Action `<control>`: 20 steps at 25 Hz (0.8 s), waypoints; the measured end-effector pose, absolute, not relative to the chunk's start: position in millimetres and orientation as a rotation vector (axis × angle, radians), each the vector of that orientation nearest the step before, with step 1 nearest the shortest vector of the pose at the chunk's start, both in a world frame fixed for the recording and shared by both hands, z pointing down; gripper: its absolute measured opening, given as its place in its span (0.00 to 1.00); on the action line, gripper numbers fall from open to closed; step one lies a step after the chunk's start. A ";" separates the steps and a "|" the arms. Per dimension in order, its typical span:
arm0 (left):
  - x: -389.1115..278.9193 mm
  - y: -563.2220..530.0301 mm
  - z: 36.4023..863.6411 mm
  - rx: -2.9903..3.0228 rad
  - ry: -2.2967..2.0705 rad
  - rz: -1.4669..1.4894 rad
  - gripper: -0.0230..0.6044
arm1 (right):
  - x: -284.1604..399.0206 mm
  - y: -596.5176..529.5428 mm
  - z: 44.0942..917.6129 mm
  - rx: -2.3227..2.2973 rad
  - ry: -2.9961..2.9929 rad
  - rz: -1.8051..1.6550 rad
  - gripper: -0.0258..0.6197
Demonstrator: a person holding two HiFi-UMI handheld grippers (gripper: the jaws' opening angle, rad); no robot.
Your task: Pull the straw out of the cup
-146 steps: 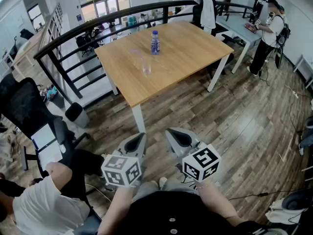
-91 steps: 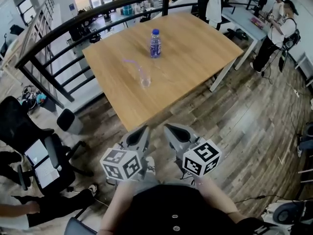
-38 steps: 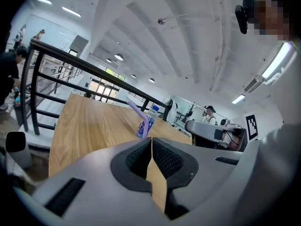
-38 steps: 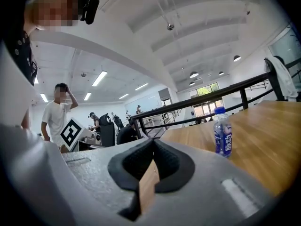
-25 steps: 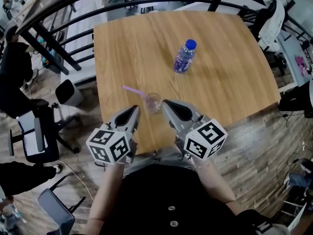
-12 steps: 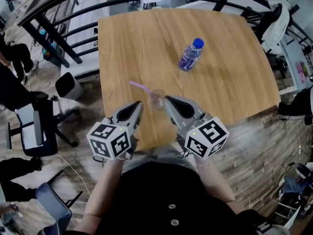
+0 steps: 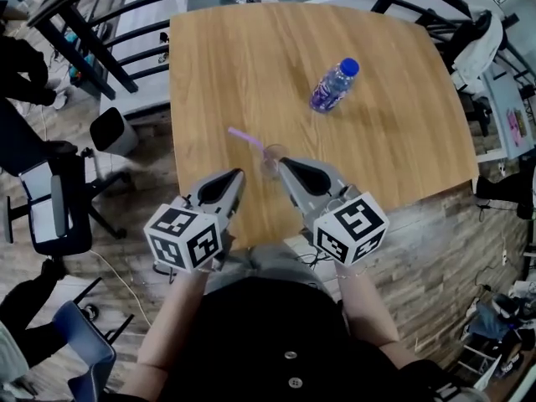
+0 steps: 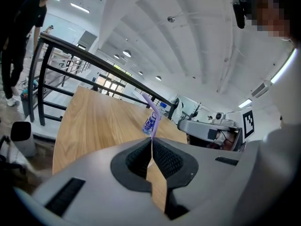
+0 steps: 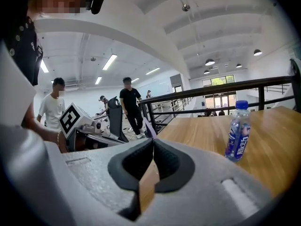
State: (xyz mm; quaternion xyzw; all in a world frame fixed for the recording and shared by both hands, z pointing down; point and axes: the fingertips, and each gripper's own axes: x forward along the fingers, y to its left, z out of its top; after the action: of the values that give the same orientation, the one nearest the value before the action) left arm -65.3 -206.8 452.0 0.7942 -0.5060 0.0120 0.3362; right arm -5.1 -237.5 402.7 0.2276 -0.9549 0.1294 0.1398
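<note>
Cup [image 7: 272,164] holding straw [image 7: 245,137], between left tongs [image 7: 234,175] and right tongs [image 7: 283,164], both closed

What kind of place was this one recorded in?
Probably an office or lab workspace, perhaps a mezzanine: a wooden table beside a black railing, and an office chair on wood flooring.

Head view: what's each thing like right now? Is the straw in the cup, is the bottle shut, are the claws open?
Cup: upright on the table, near its edge.
Straw: in the cup, leaning left.
Bottle: upright, blue cap on.
Left claw: shut, holding nothing.
Right claw: shut, holding nothing.
</note>
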 end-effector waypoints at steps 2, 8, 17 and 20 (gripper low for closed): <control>-66.1 -205.6 455.1 2.068 -1.315 0.033 0.07 | -8.1 -239.1 406.0 0.646 -2.743 0.349 0.09; -70.6 -203.7 459.7 2.066 -1.315 0.043 0.07 | -20.6 -247.4 418.9 0.622 -2.687 0.285 0.16; -83.7 -199.4 471.3 2.024 -1.330 0.017 0.07 | -38.4 -257.0 446.3 0.575 -2.573 0.181 0.18; -84.5 -198.0 477.3 2.012 -1.330 0.013 0.07 | -39.9 -257.8 454.2 0.560 -2.547 0.163 0.18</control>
State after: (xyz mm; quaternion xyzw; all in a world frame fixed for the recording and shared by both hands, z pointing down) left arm -84.5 -198.0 477.3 0.7793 -0.5151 0.0050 0.3569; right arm -39.9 -257.8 454.2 0.2070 -0.9410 0.0602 0.2610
